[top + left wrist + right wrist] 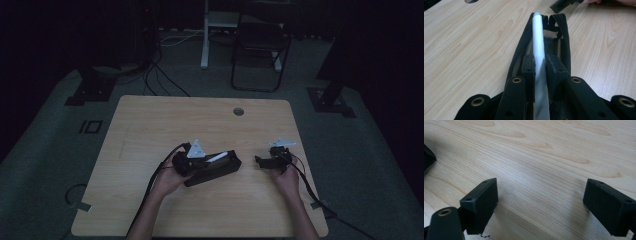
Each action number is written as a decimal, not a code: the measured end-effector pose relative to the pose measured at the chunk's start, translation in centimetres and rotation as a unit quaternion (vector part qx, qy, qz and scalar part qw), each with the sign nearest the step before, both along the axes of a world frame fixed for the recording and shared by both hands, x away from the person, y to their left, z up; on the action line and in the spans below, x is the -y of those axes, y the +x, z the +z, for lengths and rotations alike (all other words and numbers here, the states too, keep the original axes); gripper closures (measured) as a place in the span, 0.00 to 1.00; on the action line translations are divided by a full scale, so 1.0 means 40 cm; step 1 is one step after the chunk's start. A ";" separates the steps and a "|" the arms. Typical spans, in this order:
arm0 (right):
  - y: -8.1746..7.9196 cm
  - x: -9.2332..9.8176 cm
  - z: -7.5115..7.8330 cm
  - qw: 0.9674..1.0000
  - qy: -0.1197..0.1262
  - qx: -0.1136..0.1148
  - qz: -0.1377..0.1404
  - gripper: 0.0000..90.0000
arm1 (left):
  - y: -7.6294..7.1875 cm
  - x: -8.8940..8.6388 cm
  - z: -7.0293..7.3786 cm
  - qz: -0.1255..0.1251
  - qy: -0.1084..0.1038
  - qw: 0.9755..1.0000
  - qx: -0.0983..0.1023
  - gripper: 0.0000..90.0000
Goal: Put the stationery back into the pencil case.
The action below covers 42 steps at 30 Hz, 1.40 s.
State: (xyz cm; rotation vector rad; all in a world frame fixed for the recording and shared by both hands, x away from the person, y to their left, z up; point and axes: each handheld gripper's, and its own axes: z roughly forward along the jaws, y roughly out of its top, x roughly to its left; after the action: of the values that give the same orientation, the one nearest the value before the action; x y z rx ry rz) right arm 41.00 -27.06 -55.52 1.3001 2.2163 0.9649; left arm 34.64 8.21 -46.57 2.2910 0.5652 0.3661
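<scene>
- White rod (pixel 539 40): a smooth, matte, cylindrical stick of even thickness, white along its whole visible length; its far end is rounded and reaches the far end of the case. No print or marking can be read on it.
- Black case (pixel 560 32): a long, narrow fabric pouch with a zip running along its edges, lying open on the wooden table (pixel 150 125). Its lining is a dull grey-brown. The rod lies lengthwise inside the opening, parallel to the zip lines. In the high view the case (pixel 220 172) sits near the middle of the table, slightly toward the person's side, with the rod (pixel 216 158) showing as a pale streak on top.
- Left gripper (pixel 539 63): clenched on the white rod, one black pad pressed against each side of it, directly over the open case. In the high view the left hand (pixel 170 177) holds it at the case's near-left end.
- Right gripper (pixel 540 200): jaws spread wide with bare tabletop between the pads; nothing is grasped. In the high view it (pixel 265 161) rests low over the table just to the right of the case, apart from it.
- Writing: no brand, label or legible text is visible on the case, rod or grippers.
- Table: light wood grain, with a round grommet hole (pixel 238 111) near its far edge.
</scene>
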 end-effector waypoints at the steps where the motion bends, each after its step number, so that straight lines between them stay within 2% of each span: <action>1: 0.000 0.000 0.000 1.000 0.000 0.000 0.000 0.14 | 0.000 0.000 0.000 0.000 0.000 1.000 0.000 0.87; 23: 0.000 0.000 0.000 1.000 0.000 0.000 0.000 0.14 | 0.002 0.018 -0.013 -0.003 0.014 1.000 -0.003 0.85; 28: 0.000 0.000 0.000 1.000 0.000 0.000 0.000 0.14 | 0.001 0.013 -0.008 -0.002 0.012 1.000 0.001 0.80; 33: 0.000 0.000 0.000 1.000 0.000 0.000 0.000 0.14 | -0.002 -0.007 0.012 0.010 -0.008 1.000 0.009 0.68; 37: 0.000 0.000 0.000 1.000 0.000 -0.001 0.000 0.14 | -0.001 -0.036 0.030 0.031 -0.026 0.999 0.015 0.59; 42: 0.000 0.000 0.000 1.000 0.000 0.000 0.000 0.14 | 0.003 -0.074 0.040 0.068 -0.028 0.997 0.037 0.51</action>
State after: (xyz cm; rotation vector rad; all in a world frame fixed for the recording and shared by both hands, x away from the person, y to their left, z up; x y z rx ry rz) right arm 41.00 -27.06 -55.52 1.3005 2.2163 0.9650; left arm 34.75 11.16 -44.96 2.1826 0.6880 0.4922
